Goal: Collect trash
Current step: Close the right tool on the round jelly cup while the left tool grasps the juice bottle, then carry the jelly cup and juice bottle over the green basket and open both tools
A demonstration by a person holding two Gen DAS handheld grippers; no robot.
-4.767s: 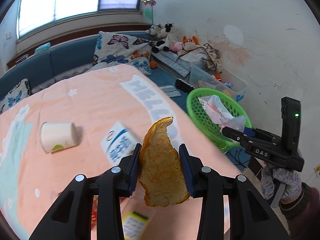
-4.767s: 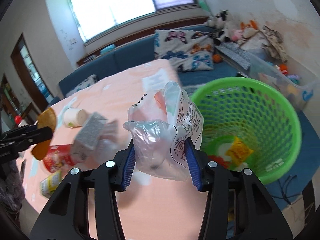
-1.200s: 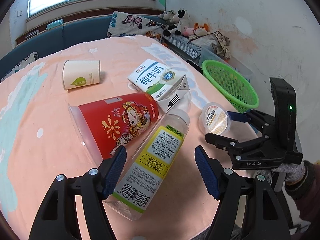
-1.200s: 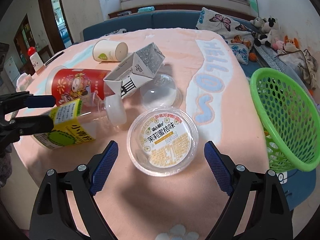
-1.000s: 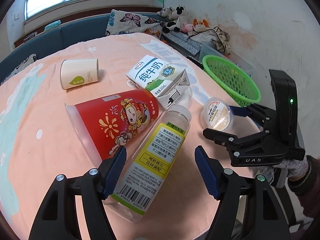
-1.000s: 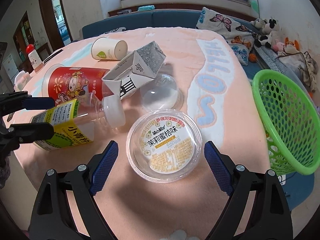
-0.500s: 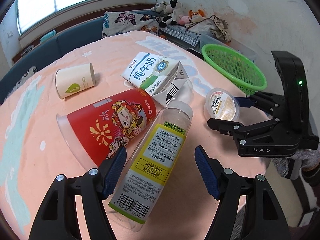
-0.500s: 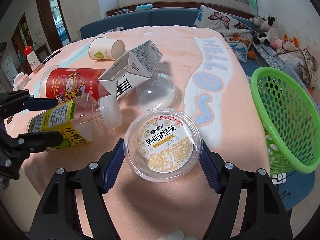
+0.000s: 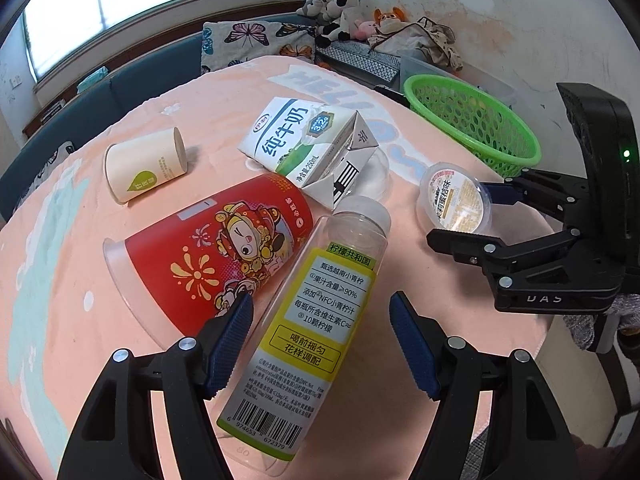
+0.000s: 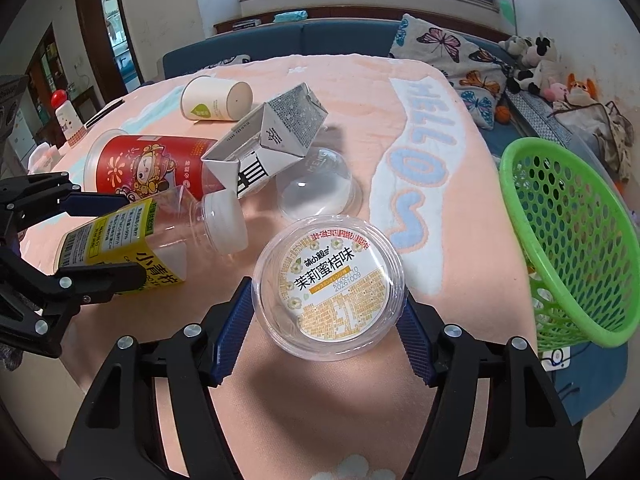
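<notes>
My right gripper [image 10: 326, 326] is shut on a clear round jelly cup [image 10: 328, 288] with a printed lid, lifted slightly off the pink tablecloth; it also shows in the left wrist view [image 9: 454, 200]. My left gripper [image 9: 322, 340] is open around a lying empty bottle with a yellow label [image 9: 316, 332], pads apart from it. A red printed cup [image 9: 208, 256], a milk carton [image 9: 308, 148], a paper cup [image 9: 144, 164] and a clear dome lid [image 10: 320, 192] lie on the table. A green basket [image 10: 568, 248] stands at the right edge.
A blue sofa with butterfly cushions [image 10: 436, 48] and soft toys [image 10: 532, 60] runs behind the table. A white bottle with a red cap [image 10: 64, 112] stands on a side table at the left. The table edge lies just below both grippers.
My right gripper has closed from wide open onto the jelly cup and raised it a little. My left gripper stays open around the bottle. The orange peel and plastic bag held earlier are gone.
</notes>
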